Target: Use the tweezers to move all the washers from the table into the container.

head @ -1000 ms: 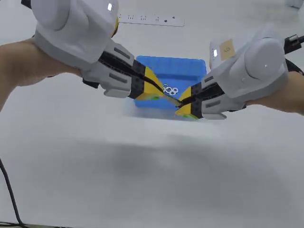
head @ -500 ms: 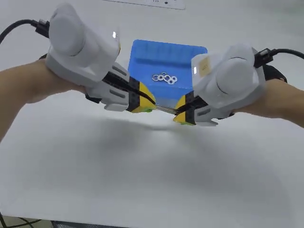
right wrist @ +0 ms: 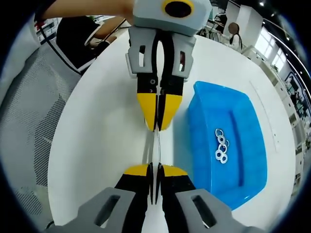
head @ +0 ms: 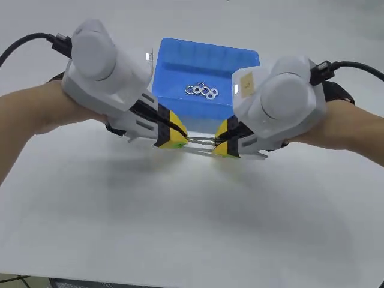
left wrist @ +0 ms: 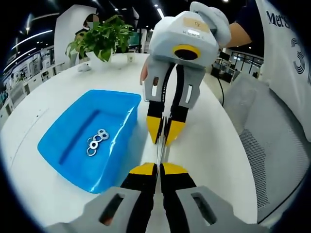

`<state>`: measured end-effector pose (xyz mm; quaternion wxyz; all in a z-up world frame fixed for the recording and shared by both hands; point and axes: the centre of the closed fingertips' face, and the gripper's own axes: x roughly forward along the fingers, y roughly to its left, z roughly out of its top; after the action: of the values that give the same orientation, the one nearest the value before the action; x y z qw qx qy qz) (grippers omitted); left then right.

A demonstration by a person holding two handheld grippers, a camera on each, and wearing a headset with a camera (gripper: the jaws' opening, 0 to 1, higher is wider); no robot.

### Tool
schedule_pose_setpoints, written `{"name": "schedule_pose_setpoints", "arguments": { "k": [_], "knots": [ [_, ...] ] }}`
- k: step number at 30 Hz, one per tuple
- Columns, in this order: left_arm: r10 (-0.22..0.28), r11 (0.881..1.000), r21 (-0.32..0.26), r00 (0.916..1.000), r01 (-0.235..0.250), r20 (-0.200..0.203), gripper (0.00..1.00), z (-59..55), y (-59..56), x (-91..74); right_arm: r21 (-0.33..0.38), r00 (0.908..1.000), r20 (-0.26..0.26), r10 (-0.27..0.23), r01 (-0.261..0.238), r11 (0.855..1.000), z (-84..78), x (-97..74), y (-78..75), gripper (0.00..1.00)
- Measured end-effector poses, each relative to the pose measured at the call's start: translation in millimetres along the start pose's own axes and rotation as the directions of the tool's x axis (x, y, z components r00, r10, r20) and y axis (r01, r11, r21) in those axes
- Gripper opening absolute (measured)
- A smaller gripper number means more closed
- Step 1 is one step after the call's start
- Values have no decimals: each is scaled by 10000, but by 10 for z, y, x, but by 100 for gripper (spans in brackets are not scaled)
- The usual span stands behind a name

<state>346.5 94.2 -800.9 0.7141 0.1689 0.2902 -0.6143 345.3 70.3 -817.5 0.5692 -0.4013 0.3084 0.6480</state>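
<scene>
- Container: blue plastic, smooth, glossy, slightly translucent.
- Washers: bright metal, shiny.
- Tweezers: thin bright metal, smooth.
- Table: white, smooth, matt.
- Left gripper, right gripper: smooth, matt white and grey plastic shells; the yellow and black jaw tips look plastic.

Table lies open nearside; container blocks the far side.

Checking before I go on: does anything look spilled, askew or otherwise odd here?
Nothing spilled: the washers lie clustered in the blue container. One oddity: the tweezers are pinched at both ends, the left gripper and right gripper facing tip to tip, both shut on them, beside the container.
</scene>
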Motion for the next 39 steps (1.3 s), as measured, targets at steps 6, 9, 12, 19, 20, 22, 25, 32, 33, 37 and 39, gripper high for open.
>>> {"name": "schedule_pose_setpoints", "arguments": {
  "k": [6,9,12,19,20,22,25,32,33,37,39],
  "knots": [
    [46,10000,-36,10000,-46,-56,7,-3,-7,1,74,9997,51,-228,227,9997,1,-5,-16,10],
    [59,10000,-68,9999,-59,-95,7,-2,-4,6,71,9990,147,-424,423,9991,-2,-13,-12,11],
    [-8,10000,-45,9998,7,-194,7,-7,-19,20,288,9973,375,-636,626,9976,-17,-20,-38,12],
    [-4,10000,-95,9995,1,-313,7,-31,-18,46,327,9960,630,-629,609,9976,-27,-28,-22,14],
    [-40,9999,-113,9996,37,-296,7,-29,-21,49,391,9958,657,-632,608,9974,-31,-29,-25,15],
    [-89,9999,-116,9997,87,-240,7,-16,-26,54,434,9954,685,-665,636,9970,-36,-31,-31,16],
    [-19,9998,-196,9997,14,-261,7,-13,-4,55,546,9952,704,-678,640,9965,-42,-32,-38,17],
    [120,9976,-685,9995,-140,-295,13,-24,5,-52,617,9946,641,-820,781,9950,-84,-94,-14,21],
    [153,9974,-701,9993,-176,-345,14,-35,-5,-71,716,9925,749,-968,914,9932,-76,-126,-28,21],
    [671,9939,-834,9962,-716,-557,26,-75,-23,-166,1721,9751,1553,-1585,1313,9763,-2,-338,-71,22],
    [1247,9907,-460,9899,-1279,-671,29,-83,-5,-240,1741,9642,1753,-1988,1684,9702,-14,-468,-87,25]
  ]
}}
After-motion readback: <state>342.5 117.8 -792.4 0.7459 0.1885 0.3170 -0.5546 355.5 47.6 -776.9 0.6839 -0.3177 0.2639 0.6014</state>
